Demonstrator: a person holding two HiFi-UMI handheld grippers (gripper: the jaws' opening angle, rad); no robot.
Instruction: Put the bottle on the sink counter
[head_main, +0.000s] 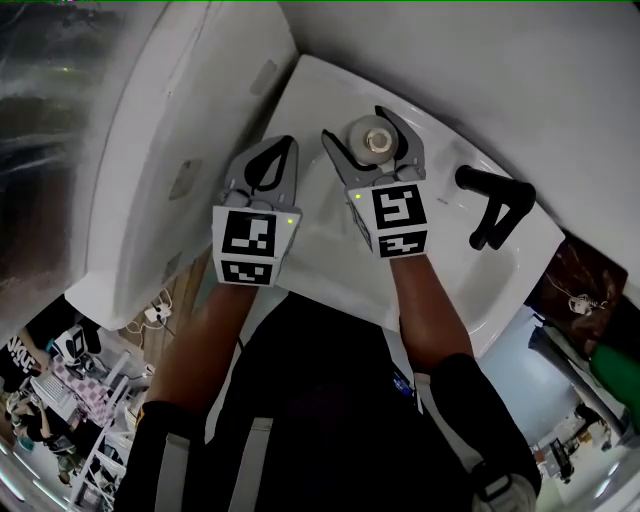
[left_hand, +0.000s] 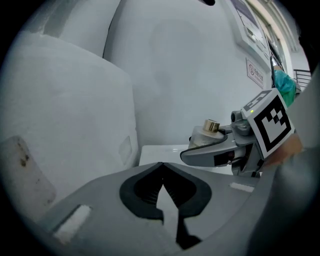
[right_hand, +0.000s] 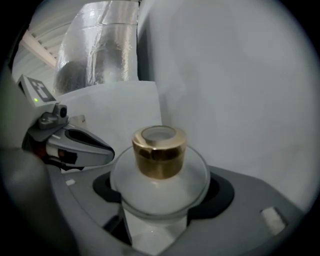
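White sink counter (head_main: 322, 92), black faucet (head_main: 497, 203) beside bottle (head_main: 377, 139)

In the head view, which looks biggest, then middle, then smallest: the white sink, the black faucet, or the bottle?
1. white sink, biggest by far.
2. black faucet.
3. bottle, smallest; it is seen from above and jaws cover its sides, so part is hidden.

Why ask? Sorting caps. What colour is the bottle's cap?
Gold cap on bottle; right gripper view best.
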